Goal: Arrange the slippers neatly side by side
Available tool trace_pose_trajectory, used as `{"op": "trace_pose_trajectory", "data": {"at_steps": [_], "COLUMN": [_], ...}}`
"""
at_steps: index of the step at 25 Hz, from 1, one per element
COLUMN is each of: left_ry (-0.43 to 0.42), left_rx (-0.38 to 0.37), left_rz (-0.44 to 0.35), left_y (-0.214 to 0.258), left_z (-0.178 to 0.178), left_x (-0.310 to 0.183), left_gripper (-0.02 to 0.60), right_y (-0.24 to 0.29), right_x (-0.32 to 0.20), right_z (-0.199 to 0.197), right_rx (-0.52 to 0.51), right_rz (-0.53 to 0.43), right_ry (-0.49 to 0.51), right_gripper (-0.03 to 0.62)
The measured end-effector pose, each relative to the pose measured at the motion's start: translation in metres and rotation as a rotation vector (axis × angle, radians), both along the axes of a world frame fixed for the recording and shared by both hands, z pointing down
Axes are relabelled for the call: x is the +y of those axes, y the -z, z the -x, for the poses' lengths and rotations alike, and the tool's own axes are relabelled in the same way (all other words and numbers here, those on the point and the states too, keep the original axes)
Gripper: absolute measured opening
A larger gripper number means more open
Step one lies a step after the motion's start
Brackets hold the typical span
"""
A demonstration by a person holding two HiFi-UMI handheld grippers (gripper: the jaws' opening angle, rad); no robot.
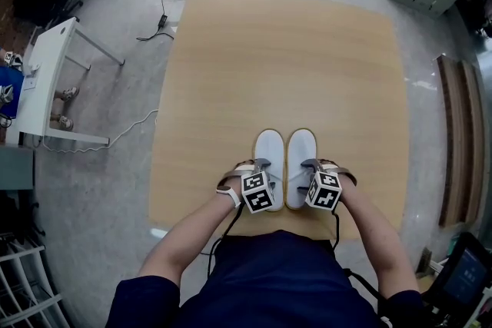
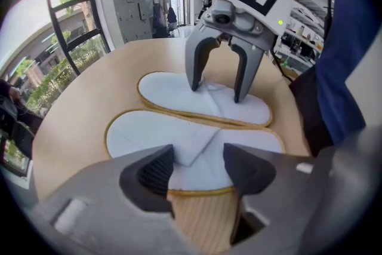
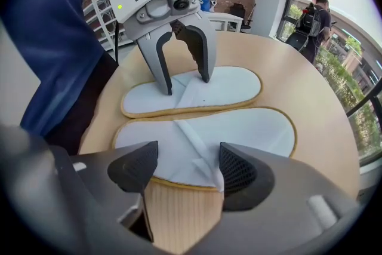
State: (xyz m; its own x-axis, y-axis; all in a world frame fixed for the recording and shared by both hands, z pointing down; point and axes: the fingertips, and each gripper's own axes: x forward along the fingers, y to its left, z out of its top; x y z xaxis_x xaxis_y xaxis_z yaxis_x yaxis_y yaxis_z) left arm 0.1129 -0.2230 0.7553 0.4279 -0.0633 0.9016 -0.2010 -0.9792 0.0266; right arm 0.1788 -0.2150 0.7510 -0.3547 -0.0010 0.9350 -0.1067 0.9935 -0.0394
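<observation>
On table (image 1: 231, 65), parallel slippers (image 1: 269, 154), straps (image 2: 200, 143) toward person (image 1: 269, 280)

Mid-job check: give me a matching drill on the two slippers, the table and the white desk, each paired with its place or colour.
Things:
1. left slipper
2. right slipper
3. table
4. white desk

Place or colour:
a. wood-coloured, bearing both slippers
b. below the right gripper, whose jaws stand apart
c. off at the head view's left edge
d. below the left gripper, whose jaws stand apart

Pairs: 1-d, 2-b, 3-a, 4-c
</observation>
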Motion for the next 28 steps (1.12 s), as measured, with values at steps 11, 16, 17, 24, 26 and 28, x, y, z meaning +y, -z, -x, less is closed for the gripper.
{"op": "trace_pose_trajectory", "data": {"at_steps": [11, 16, 17, 24, 26, 28], "left_ry": [-0.082, -0.085, -0.076, -0.022, 0.017, 0.099], "left_rx": [-0.014, -0.020, -0.019, -0.032, -0.003, 0.077], "left_rz": [0.002, 0.009, 0.004, -0.029, -0.038, -0.043], "left_y": [-0.002, -0.003, -0.002, 0.003, 0.020, 0.048], "left_z": [0.003, 0.001, 0.001, 0.001, 0.001, 0.004], "left_x": [0.005, 0.004, 0.004, 0.001, -0.003, -0.009], "left_gripper": [0.272, 0.273, 0.273, 0.275, 0.275, 0.268], "right_y": [-0.002, -0.002, -0.002, 0.008, 0.031, 0.059], "right_x": [0.010, 0.011, 0.011, 0.004, -0.003, -0.008], "right_z": [0.004, 0.003, 0.002, -0.002, -0.004, -0.006], "right_rx": [0.021, 0.007, 0.006, -0.028, -0.085, -0.163], "right_rz": [0.007, 0.011, 0.011, -0.067, -0.134, -0.180], "right_ry": [-0.078, -0.090, -0.089, -0.108, -0.162, -0.242], "right_gripper": [0.331, 0.333, 0.333, 0.329, 0.310, 0.300]}}
